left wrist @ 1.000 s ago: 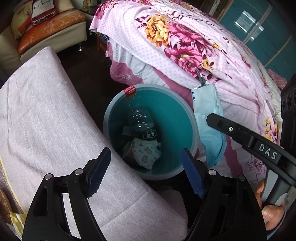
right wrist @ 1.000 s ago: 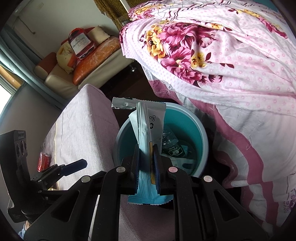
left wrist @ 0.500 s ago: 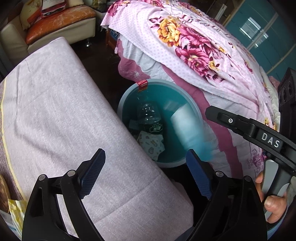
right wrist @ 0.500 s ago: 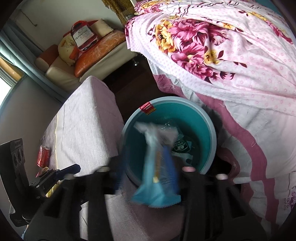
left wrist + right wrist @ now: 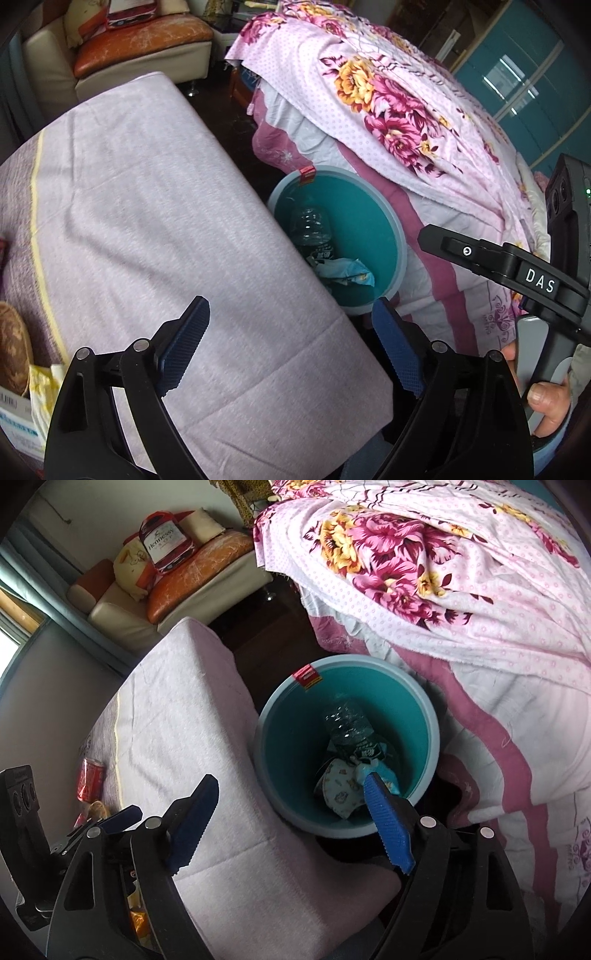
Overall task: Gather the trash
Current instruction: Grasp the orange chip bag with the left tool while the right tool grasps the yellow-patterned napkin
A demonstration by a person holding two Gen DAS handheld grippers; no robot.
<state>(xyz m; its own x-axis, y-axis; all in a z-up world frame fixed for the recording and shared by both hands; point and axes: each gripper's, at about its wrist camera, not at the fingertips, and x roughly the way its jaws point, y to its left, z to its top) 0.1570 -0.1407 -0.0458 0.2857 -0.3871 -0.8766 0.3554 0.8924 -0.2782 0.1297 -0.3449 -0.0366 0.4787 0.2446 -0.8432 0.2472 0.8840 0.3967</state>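
A floral bedspread [image 5: 424, 572] fills the upper right of both views, draping down over a pink-banded quilt [image 5: 517, 746] at right. A pale pink surface [image 5: 147, 221] spreads across the left and centre, its corner reaching the lower middle. A sofa [image 5: 177, 590] with an orange cushion sits at the upper left. Between the surface and the quilt, at centre, stands the teal bin [image 5: 432, 716], wedged against both; a red label [image 5: 306, 675] hangs on its upper rim. Inside lie a clear bottle [image 5: 345, 720], a patterned mask [image 5: 340, 786] and a light blue wrapper [image 5: 347, 271], the wrapper at the bin's lower side. A red can [image 5: 88, 777] lies at the surface's left edge.

The right gripper [image 5: 291, 827] hangs over the bin's near rim, its jaws opening and empty, the wrapper released below. The left gripper [image 5: 291, 349] is spread wide over the surface's corner, holding nothing.
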